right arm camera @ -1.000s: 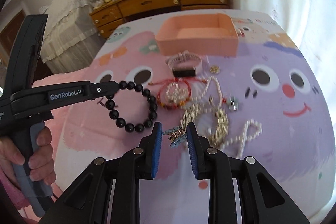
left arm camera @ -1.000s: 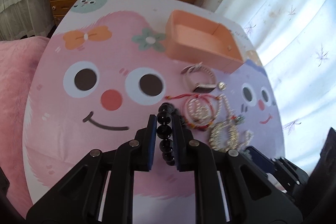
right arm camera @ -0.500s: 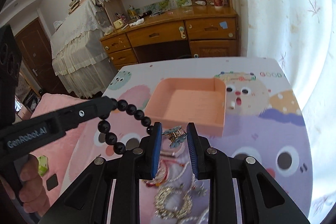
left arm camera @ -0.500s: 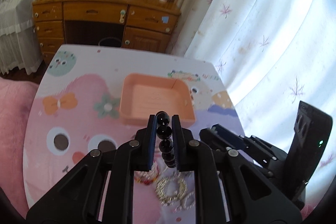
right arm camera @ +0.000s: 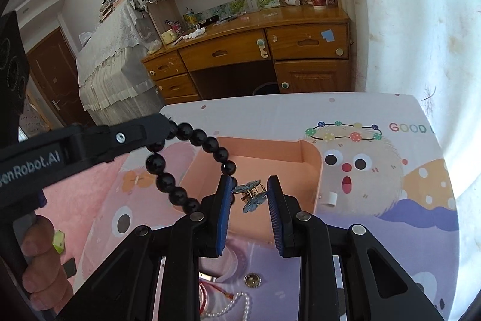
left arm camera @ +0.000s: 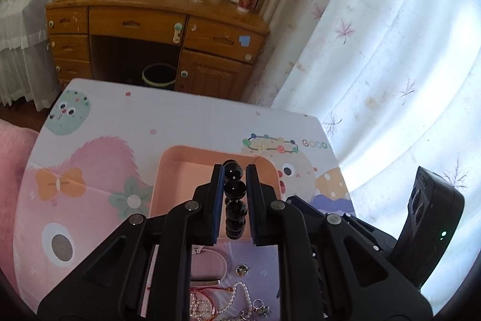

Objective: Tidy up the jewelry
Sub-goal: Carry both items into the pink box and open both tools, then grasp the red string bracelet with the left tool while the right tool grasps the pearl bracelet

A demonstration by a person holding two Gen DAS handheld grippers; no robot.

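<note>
Cartoon-print table (left arm camera: 126, 122), one peach tray (left arm camera: 171, 170), left claw (left arm camera: 235, 179) gripping one black bead bracelet (left arm camera: 235, 188), right claw (right arm camera: 249, 194) pinching one blue hair clip (right arm camera: 251, 194).

My left wrist camera looks steeply down along its jaws, close above the peach tray (left arm camera: 168, 170). My right wrist camera looks from just beside it, facing likewise. Both views share the tray (right arm camera: 312, 170), the worktop (left arm camera: 180, 119) and the wooden desk (right arm camera: 300, 44) behind.
</note>
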